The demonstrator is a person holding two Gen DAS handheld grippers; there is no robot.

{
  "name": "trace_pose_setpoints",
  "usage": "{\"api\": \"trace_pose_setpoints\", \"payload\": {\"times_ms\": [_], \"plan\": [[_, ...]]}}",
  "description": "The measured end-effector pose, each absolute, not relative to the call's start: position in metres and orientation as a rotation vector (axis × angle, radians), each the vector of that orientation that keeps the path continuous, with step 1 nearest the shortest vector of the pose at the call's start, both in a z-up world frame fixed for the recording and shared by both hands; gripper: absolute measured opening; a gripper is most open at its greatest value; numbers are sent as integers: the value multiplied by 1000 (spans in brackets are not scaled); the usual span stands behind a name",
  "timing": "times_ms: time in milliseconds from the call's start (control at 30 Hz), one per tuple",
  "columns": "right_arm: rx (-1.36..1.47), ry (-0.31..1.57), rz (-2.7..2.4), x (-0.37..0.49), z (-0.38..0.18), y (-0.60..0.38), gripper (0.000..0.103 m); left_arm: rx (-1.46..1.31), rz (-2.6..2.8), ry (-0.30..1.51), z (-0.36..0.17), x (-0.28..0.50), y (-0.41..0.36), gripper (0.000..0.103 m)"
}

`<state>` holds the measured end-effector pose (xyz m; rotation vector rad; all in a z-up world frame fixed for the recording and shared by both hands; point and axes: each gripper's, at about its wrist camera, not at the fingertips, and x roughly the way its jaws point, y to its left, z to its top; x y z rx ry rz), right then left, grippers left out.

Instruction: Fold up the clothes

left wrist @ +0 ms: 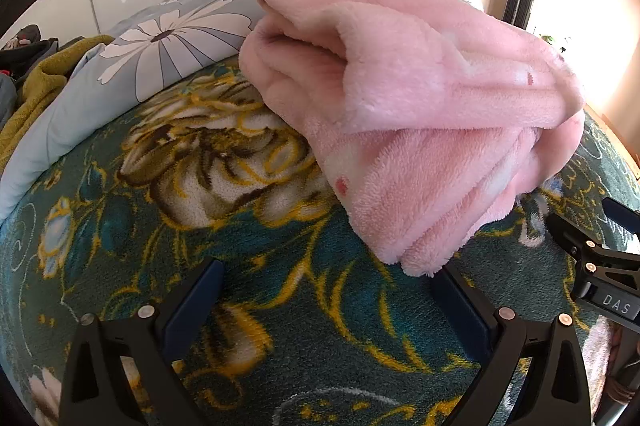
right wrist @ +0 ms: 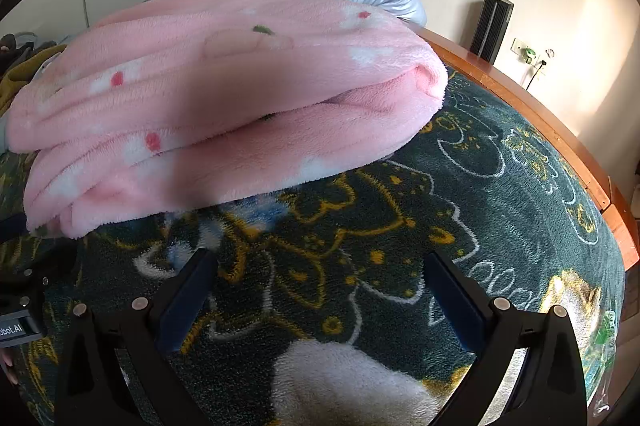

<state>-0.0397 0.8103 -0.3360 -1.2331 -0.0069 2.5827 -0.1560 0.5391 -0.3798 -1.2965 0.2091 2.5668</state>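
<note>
Both claws stand wide apart and hold nothing: the left claw (left wrist: 328, 286) hovers over the dark teal plush bed blanket with gold and white flowers (left wrist: 248, 226), and the right claw (right wrist: 320, 278) hovers over the same blanket (right wrist: 500, 186). The folded pink fleece garment with small red and white spots (left wrist: 400, 98) lies on the blanket just ahead of the left claw, its nearest corner almost touching that claw's right-hand finger; from the right claw it (right wrist: 224, 94) sits ahead and to the left, clear of both fingers. How many layers the fold has is hard to make out, as the fleece edges blur together. Beyond the garment, a pale blue quilt printed with large white daisies (left wrist: 168, 38) is partly hidden behind it. Far left of the left claw, a mustard-yellow cloth (left wrist: 44, 74) is cut off by the frame edge. To the right of the right claw, the orange-brown wooden bed edge (right wrist: 540, 122) runs along the blanket, with a dark slatted upright device (right wrist: 494, 26) against the wall beyond it. The right claw's body shows only partly at the left view's right edge.
</note>
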Motion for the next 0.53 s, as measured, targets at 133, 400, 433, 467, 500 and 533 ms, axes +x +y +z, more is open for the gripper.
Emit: {"api": "trace_pose_setpoints", "payload": {"times_ms": [133, 400, 433, 467, 500, 533], "plan": [[-1232, -7, 2583, -40, -337, 812, 103, -1296, 2567, 214, -378, -153, 540, 103], [-1232, -8, 2586, -42, -337, 815, 103, -1294, 2569, 224, -378, -148, 541, 103], [-1232, -9, 2587, -43, -337, 815, 103, -1294, 2570, 225, -378, -147, 542, 103], [-1233, -10, 2588, -44, -337, 816, 103, -1294, 2570, 226, -378, -147, 542, 103], [-1233, -10, 2588, -44, -337, 816, 103, -1294, 2570, 227, -379, -147, 541, 103], [-1233, -10, 2589, -44, -337, 816, 103, -1288, 2557, 240, -381, -139, 545, 103]]}}
